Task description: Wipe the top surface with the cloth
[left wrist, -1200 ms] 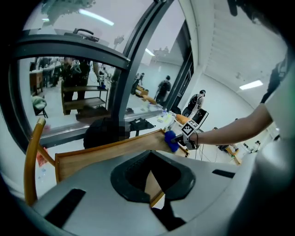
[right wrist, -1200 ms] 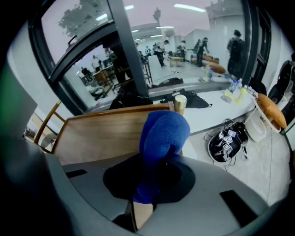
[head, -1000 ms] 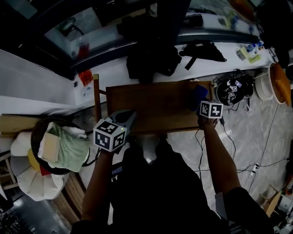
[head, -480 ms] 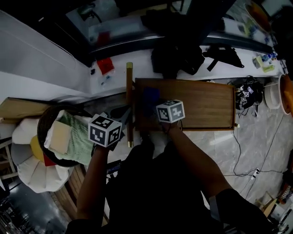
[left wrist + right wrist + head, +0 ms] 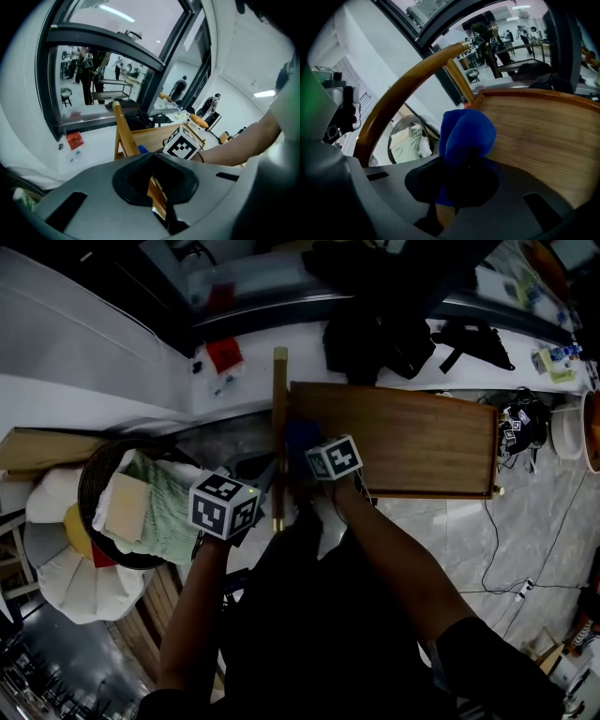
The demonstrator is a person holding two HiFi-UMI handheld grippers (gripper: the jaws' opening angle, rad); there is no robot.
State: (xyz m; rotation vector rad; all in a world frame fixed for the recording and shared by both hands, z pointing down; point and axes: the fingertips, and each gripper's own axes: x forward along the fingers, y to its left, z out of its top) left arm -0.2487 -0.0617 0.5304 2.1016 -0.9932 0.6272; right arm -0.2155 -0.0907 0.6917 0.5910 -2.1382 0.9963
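The brown wooden top [image 5: 412,442] lies crosswise ahead of me in the head view. A blue cloth [image 5: 302,435] rests on its left end, beside the upright wooden rail [image 5: 279,418]. My right gripper [image 5: 314,448] is shut on the blue cloth [image 5: 465,133], which bulges out of the jaws and presses on the wood grain [image 5: 539,136]. My left gripper [image 5: 246,486] hangs off the table's left front corner, away from the cloth. Its jaws [image 5: 157,187] appear closed together with nothing in them.
A dark round basket [image 5: 94,486] with a green cloth and a sponge sits on the floor at left, above a white flower-shaped cushion [image 5: 66,573]. Black bags [image 5: 384,338] lie on the white ledge behind the table. Cables [image 5: 487,549] trail over the floor at right.
My right gripper has swept the blue cloth from the right end of the top across to its left end. The left gripper stays near the left front corner.
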